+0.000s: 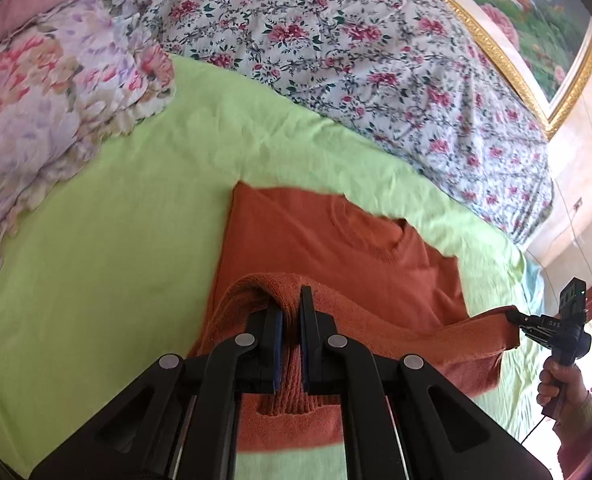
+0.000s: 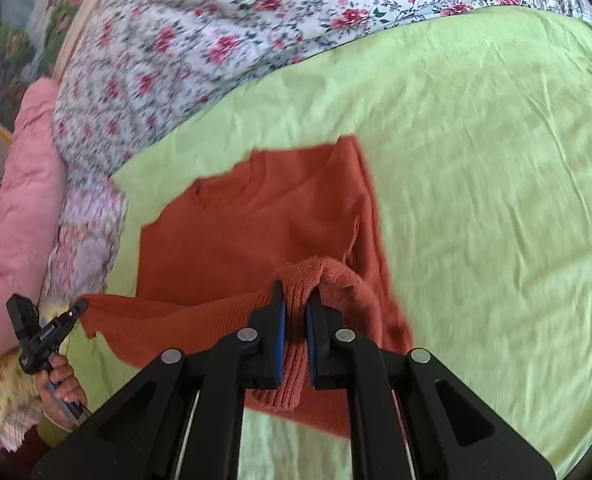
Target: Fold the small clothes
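Note:
A rust-orange knit sweater [image 1: 328, 240] lies on a light green sheet [image 1: 115, 240], collar toward the far side. My left gripper [image 1: 291, 308] is shut on a ribbed edge of the sweater and lifts it off the sheet. My right gripper [image 2: 296, 304] is shut on the other end of the same ribbed edge [image 2: 291, 360]. The hem hangs stretched between the two. The sweater [image 2: 255, 220] also shows in the right wrist view. The right gripper [image 1: 514, 316] shows at the right of the left wrist view, the left gripper [image 2: 77, 306] at the left of the right wrist view.
A floral quilt [image 1: 356, 60] is bunched along the far side of the bed. A pastel floral pillow [image 1: 47, 100] and pink bedding [image 2: 19, 200] lie at one end. A gold-framed picture [image 1: 536, 20] hangs on the wall behind. The green sheet [image 2: 476, 200] stretches wide beside the sweater.

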